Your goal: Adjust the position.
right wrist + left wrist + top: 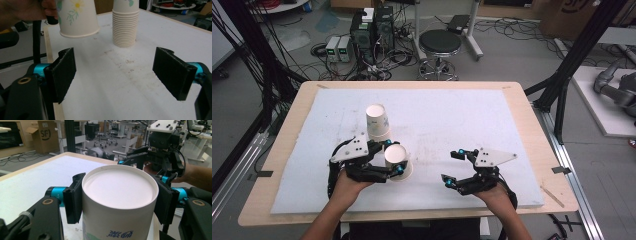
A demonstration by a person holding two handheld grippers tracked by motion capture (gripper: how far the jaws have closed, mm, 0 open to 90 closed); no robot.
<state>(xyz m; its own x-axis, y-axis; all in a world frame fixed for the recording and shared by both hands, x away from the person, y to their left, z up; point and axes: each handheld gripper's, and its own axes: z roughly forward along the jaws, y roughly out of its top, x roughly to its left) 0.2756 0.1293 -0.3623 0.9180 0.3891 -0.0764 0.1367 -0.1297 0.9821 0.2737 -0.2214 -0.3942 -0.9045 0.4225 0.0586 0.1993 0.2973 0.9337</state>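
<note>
High view: white foam mat [472, 120] covers the wooden table [532, 130]. On it, one stack of paper cups [377, 121], upside down, standing left of centre. One single paper cup [397, 159], also inverted, sits just in front of the stack, clamped by the left gripper [393, 156]; in the left gripper view both pads press its sides just below the upturned base. In the right gripper view its rim hangs clear of the mat, so it is lifted, not resting. Right gripper [453, 167] hovers well to the right, jaws spread wide, nothing between them.

Step in hand, as I judge it: carrying the separated cup away from the stack. To do it well, keep the squeeze light so the thin wall does not buckle, hold the cup level, and set the rim flat on the mat before letting go. Steer clear of the stack so it is not knocked.

Count: one stack, cups in it too many to count surely; one loose cup; two grippers.
</note>
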